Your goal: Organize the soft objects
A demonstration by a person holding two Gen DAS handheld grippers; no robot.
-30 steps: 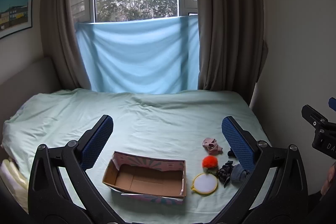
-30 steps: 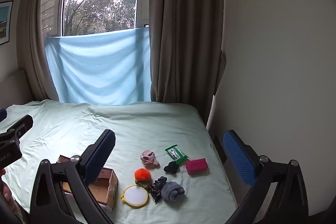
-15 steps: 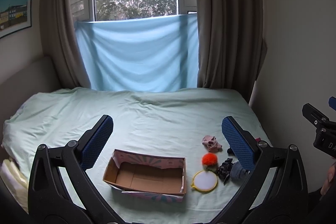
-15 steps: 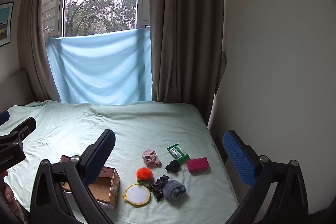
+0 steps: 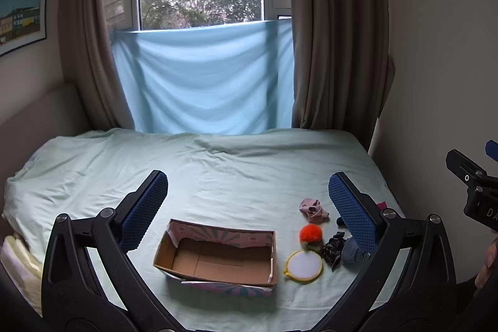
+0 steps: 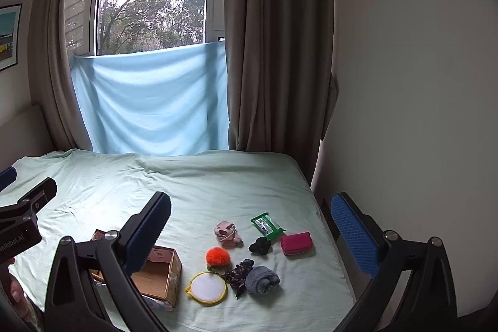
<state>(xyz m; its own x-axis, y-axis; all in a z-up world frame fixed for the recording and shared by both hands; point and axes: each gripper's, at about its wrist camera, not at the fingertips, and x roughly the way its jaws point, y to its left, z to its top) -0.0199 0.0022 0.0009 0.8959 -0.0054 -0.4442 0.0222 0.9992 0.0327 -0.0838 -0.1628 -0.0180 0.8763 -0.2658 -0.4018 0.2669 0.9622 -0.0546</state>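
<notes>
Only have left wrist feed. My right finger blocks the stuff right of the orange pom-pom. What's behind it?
Observer: In the right wrist view, a green packet lies farthest back, beyond your finger.
Operator: I see a pink sliver at the finger's edge. What is it?
Observer: A magenta zip pouch, lying flat, nearest the bed's right edge.
Operator: And the dark blob by the finger?
Observer: A small black soft item, between the packet and the pouch, apart from the grey rolled cloth.
Operator: Right gripper holding anything?
Observer: No. The right gripper is open and empty, raised above the bed.
</notes>
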